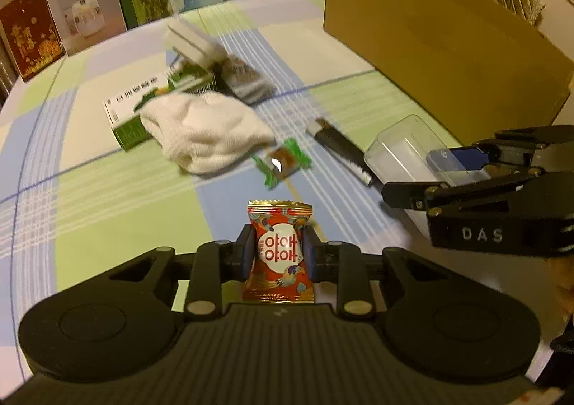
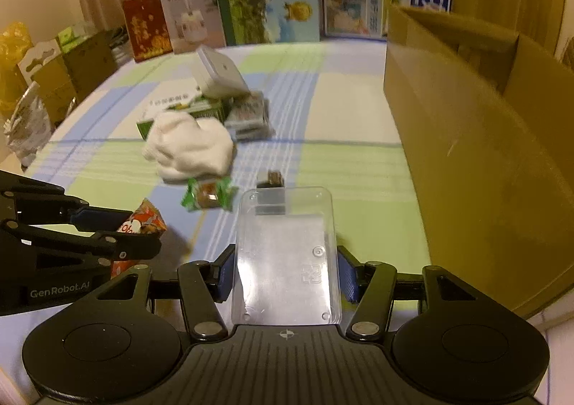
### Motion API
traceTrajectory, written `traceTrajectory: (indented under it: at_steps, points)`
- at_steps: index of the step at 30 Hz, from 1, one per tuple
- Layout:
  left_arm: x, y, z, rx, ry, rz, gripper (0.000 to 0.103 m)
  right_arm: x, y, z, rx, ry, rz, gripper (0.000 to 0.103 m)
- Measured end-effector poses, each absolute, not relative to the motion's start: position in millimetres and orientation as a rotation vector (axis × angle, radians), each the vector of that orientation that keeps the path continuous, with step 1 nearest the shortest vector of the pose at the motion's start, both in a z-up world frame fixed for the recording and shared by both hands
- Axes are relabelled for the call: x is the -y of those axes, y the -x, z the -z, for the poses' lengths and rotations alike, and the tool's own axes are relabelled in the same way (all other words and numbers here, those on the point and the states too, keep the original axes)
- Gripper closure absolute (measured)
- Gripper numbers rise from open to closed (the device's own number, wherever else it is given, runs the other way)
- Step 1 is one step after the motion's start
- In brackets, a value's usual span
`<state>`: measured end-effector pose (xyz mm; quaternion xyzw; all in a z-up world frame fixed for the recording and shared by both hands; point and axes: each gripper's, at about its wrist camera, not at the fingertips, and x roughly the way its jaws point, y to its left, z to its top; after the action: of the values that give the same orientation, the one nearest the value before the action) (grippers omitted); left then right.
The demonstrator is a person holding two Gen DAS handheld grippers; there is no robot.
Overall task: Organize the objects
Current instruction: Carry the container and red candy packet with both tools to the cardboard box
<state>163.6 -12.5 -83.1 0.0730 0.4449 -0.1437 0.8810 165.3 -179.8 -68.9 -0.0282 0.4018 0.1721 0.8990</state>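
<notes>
Jaws clenched: left gripper (image 1: pixel 279 254) on red candy (image 1: pixel 278 252), right gripper (image 2: pixel 286 274) on clear case (image 2: pixel 287 257). Slick case, liable to slip before cardboard box (image 2: pixel 484 153) at right.

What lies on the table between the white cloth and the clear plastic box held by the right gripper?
A green-wrapped candy lies beside the white cloth, and a small dark stick-like object lies just beyond the clear plastic box. The right wrist view shows both.
</notes>
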Motion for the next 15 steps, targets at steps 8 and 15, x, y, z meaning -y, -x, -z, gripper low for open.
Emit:
traceTrajectory:
  at_steps: [8,15]
  points:
    - [21,-159,47,-0.866,-0.138,0.295,0.08,193,-159,33,-0.757,0.011,-0.356,0.05]
    - [37,-152,6,-0.781,-0.122,0.301,0.08,213,-148,-13,-0.625,-0.003,-0.325,0.05]
